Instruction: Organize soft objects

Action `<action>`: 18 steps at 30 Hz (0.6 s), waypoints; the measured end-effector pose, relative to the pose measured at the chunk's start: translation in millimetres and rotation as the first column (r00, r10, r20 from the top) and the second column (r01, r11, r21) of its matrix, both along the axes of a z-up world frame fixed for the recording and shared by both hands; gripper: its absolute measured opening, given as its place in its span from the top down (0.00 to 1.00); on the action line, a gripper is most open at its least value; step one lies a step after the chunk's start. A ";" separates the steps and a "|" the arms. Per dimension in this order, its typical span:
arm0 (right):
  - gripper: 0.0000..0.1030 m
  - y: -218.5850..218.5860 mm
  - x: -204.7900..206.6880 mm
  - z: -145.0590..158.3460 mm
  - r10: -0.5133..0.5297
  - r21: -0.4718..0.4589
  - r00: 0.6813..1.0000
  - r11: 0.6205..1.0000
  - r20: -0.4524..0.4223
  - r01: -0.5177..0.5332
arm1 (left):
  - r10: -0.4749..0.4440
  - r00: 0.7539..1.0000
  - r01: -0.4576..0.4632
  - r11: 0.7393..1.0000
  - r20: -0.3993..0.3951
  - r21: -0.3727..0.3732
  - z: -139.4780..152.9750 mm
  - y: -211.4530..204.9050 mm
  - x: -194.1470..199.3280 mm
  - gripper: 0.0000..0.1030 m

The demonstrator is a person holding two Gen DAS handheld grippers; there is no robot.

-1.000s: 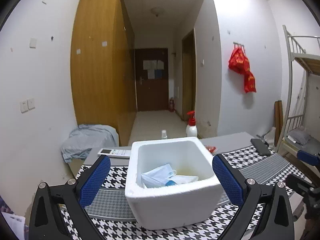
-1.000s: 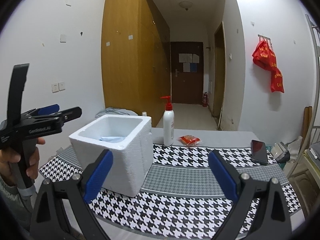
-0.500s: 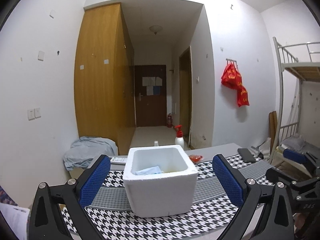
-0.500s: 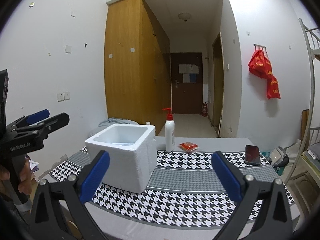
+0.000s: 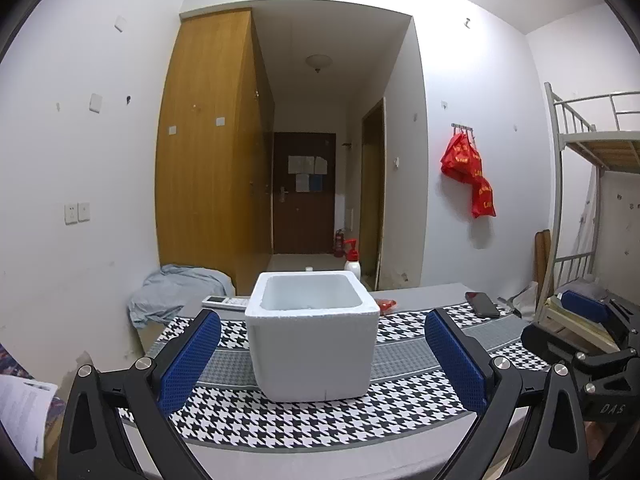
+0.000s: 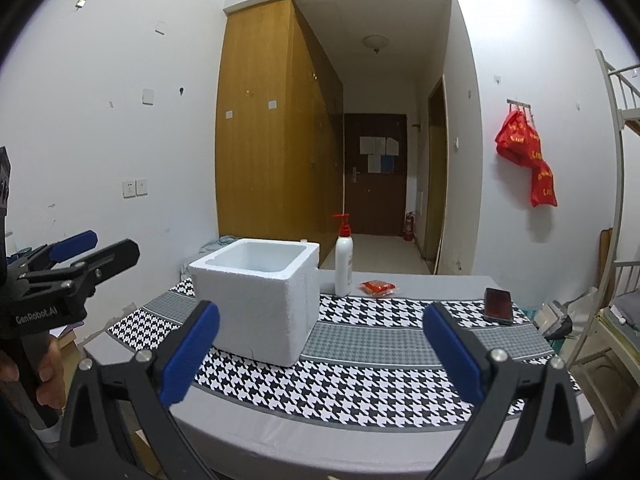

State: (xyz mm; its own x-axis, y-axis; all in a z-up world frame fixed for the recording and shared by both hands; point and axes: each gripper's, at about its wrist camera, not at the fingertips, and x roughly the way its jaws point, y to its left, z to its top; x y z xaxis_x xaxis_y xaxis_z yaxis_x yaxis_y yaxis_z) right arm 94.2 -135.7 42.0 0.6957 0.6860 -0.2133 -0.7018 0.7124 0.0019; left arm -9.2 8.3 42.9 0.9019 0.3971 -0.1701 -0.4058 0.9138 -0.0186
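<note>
Foam box point(image 5: 312, 334), the white open-topped bin that the soft things seem meant for, stands on the near half of the houndstooth cloth point(image 5: 404, 396) covering the table, and from the left wrist view it sits squarely framed between the fingers of the left gripper point(image 5: 320, 354), whose blue pads are spread wide with nothing between them. From this low angle only the box's pale inner wall shows, so I cannot tell what lies inside. Both tools hang back off the near table edge, which I would read as a pause with nothing in hand to carry. Behind the box on the left lies a white remote point(image 5: 224, 302), a red-capped pump bottle point(image 5: 352, 264) stands beyond its far right corner, a small red packet point(image 5: 385, 304) rests just right of it, and a dark phone point(image 5: 482, 304) lies further right; a grey bundle of cloth point(image 5: 176, 290) sits off the table's far left end. In the right wrist view the right gripper point(image 6: 322, 350) has just been opening to its widest, also empty, with the box ahead and to its left. Nothing blocks the box's open top; the bottle and packet behind it are the only things close enough to bump on a reach past it.
</note>
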 end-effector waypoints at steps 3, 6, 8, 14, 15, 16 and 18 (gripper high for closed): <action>0.00 -3.6 -4.1 -1.3 -0.006 0.019 1.000 1.000 0.008 0.006 | -0.004 1.000 0.003 1.000 0.006 0.015 -6.3 -5.5 -3.6 0.01; 0.00 -6.0 -8.7 -5.6 -0.019 0.019 1.000 1.000 0.015 0.019 | -0.013 1.000 0.013 1.000 0.008 0.015 -14.5 -8.7 -6.6 0.01; 0.00 -7.1 -10.3 -7.1 -0.025 0.018 1.000 1.000 0.019 0.024 | -0.015 1.000 0.015 1.000 0.011 0.015 -19.1 -10.8 -11.7 0.01; 0.00 -11.5 -19.3 -19.2 -0.040 0.021 0.999 0.999 0.009 0.040 | -0.016 1.000 0.016 1.000 0.014 0.016 -34.6 -18.2 -22.2 0.01; 0.00 -12.3 -21.1 -20.9 -0.041 0.021 0.999 0.999 0.009 0.041 | -0.014 1.000 0.014 1.000 0.012 0.018 -36.5 -19.3 -23.5 0.01; 0.00 -12.9 -22.7 -22.6 -0.043 0.019 0.999 0.999 0.010 0.043 | -0.014 1.000 0.013 1.000 0.012 0.018 -38.0 -20.1 -25.2 0.01; 0.00 -14.9 -27.2 -27.0 -0.047 0.016 0.999 0.999 0.013 0.047 | -0.017 1.000 0.017 1.000 0.011 0.018 -41.0 -21.6 -28.0 0.01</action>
State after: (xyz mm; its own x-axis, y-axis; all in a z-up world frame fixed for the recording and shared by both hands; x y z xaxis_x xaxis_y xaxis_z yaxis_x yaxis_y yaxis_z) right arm 67.0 -150.6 15.0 0.7299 0.6557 -0.1933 -0.6676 0.7445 0.0043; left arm -37.3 -13.3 1.9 0.9104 0.3845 -0.1530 -0.3900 0.9208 -0.0069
